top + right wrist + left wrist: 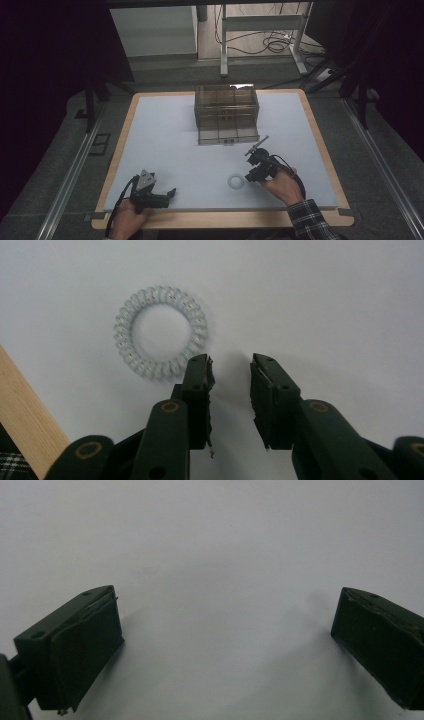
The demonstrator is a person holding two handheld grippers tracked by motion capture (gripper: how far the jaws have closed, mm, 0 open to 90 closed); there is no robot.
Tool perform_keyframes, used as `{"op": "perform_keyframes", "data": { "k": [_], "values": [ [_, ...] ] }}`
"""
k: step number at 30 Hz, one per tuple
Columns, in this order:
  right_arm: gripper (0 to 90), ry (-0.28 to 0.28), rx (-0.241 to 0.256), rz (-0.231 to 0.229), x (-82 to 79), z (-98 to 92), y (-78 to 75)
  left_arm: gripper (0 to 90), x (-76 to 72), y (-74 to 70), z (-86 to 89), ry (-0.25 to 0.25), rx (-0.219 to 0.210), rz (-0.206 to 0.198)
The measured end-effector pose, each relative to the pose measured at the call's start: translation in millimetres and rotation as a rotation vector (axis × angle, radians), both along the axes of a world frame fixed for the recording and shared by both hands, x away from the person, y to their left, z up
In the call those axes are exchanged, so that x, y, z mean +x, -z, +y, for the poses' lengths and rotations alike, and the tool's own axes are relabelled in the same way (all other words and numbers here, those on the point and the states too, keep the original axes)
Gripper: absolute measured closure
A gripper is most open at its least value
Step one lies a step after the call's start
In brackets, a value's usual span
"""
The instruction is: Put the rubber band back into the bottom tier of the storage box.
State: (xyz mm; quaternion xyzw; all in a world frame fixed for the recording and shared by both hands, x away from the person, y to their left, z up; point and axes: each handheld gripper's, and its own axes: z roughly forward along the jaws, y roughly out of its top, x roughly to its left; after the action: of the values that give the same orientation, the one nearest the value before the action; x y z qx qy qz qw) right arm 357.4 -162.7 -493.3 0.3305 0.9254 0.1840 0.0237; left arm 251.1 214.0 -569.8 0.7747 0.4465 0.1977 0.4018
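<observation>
The right gripper (231, 367) sits low over the white mat near the front edge of the bench, right of the middle, held in the person's right hand (281, 186), whose plaid sleeve (312, 220) comes in over the bench's front right corner. Its jaws stand a little apart with a narrow gap between them and nothing in that gap. Just beside the tip of one jaw lies a clear spiral hair tie (160, 332), flat on the mat; in the right gripper view the jaw tip reaches the ring's outer coils, though whether it presses on them I cannot tell. In the high view the hair tie (236, 181) lies immediately left of the gripper (259, 169), close to the front edge.

The left gripper (227, 630) rests near the front left corner of the bench, in the person's left hand (129, 215). Its jaws are spread wide, with bare mat between them, and it holds nothing. It is well apart from the hair tie.

Toward the far edge of the mat, about midway across, stands a smoky clear plastic organizer (226, 111) with compartments, its bottom drawer (228, 134) pulled out toward the person. The white mat (165, 145) covers most of the wooden bench (225, 218), whose light wood rim shows around it.
</observation>
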Motion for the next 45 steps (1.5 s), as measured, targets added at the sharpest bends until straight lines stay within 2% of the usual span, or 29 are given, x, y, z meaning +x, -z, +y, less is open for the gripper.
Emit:
{"op": "perform_keyframes", "data": {
  "k": [8, 16, 19, 22, 23, 24, 30, 33, 38, 39, 40, 42, 43, 45],
  "values": [
    [73.2, -0.033, -0.011, 0.023, 5.2, 17.4, -2.1, 0.0, 0.0, 0.0, 0.0, 0.000, 0.001, 0.000],
    [73.3, -0.073, -0.030, 0.047, 8.5, 34.3, -2.3, 0.0, 0.0, 0.0, 0.0, 0.000, 0.000, 0.000],
    [74.9, -0.079, -0.070, 0.050, 9.1, 39.9, 0.1, 0.0, 0.0, 0.0, 0.0, 0.000, 0.000, 0.000],
    [78.0, -0.102, -0.133, 0.029, 9.6, 44.9, 3.1, 0.0, 0.0, 0.0, 0.0, 0.000, 0.000, 0.000],
    [78.0, -0.102, -0.133, 0.029, 9.6, 44.9, 3.1, 0.0, 0.0, 0.0, 0.0, 0.000, 0.000, 0.000],
    [79.5, -0.118, -0.164, 0.017, 9.0, 48.3, 2.9, 0.0, 0.0, 0.0, 0.0, 0.000, 0.000, 0.000],
    [81.3, -0.117, -0.195, 0.018, 8.9, 53.0, 2.5, 0.0, 0.0, 0.0, 0.0, 0.000, 0.000, 0.000],
    [81.2, -0.115, -0.181, 0.019, 9.2, 51.1, 2.3, 0.0, 0.0, 0.0, 0.0, 0.000, 0.000, 0.000],
    [81.2, -0.079, -0.097, 0.001, 10.7, 41.8, 0.4, 0.0, 0.0, 0.0, 0.0, 0.000, 0.000, 0.000],
    [81.2, -0.079, -0.097, 0.001, 10.7, 41.8, 0.4, 0.0, 0.0, 0.0, 0.0, 0.000, 0.000, 0.000],
    [81.2, -0.070, -0.066, -0.009, 11.5, 38.9, 0.2, 0.0, 0.0, 0.0, 0.0, 0.000, 0.000, 0.000],
    [81.2, -0.066, -0.057, -0.012, 11.7, 38.1, 0.0, 0.0, 0.0, 0.0, 0.0, 0.000, 0.000, 0.000],
    [81.1, -0.059, -0.031, -0.018, 12.7, 36.2, -0.1, 0.0, 0.0, 0.0, 0.0, 0.000, 0.000, 0.000],
    [81.0, -0.056, -0.015, -0.025, 13.7, 34.9, -0.5, 0.0, 0.0, 0.0, 0.0, 0.000, 0.000, 0.000]
  ]
}}
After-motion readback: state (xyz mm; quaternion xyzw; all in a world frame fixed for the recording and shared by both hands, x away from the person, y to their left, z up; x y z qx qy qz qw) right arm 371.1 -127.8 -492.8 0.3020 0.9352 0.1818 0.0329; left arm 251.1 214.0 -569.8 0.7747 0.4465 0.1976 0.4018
